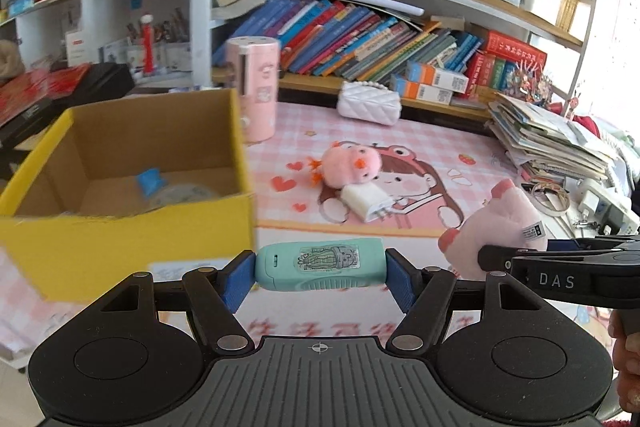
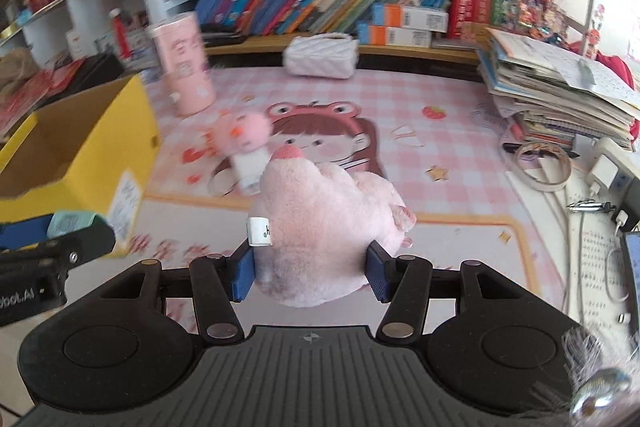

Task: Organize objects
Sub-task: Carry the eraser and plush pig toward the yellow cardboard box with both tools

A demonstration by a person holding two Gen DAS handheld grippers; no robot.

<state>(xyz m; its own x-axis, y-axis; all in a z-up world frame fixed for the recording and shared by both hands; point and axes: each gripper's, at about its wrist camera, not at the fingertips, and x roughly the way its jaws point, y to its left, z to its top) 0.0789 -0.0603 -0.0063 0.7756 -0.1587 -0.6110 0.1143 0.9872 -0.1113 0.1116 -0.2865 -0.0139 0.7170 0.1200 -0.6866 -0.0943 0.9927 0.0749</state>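
Note:
My left gripper (image 1: 320, 269) is shut on a teal device with a cactus sticker (image 1: 320, 265), held crosswise between the blue pads just right of the yellow cardboard box (image 1: 132, 247). The box holds a clear container with a blue cap (image 1: 152, 183). My right gripper (image 2: 311, 269) is shut on a pale pink plush toy (image 2: 324, 223), lifted above the pink mat; the same pink plush toy (image 1: 500, 227) shows at the right of the left wrist view. On the mat lie a small round pink plush (image 1: 352, 163) and a white charger plug (image 1: 366, 203).
A pink cylinder cup (image 1: 256, 87) stands behind the box. A white quilted purse (image 1: 368, 103) sits by the bookshelf. A stack of papers and books (image 1: 552, 139) rises at the right, with cables, a tape ring (image 2: 540, 167) and a power strip (image 2: 612, 171) near it.

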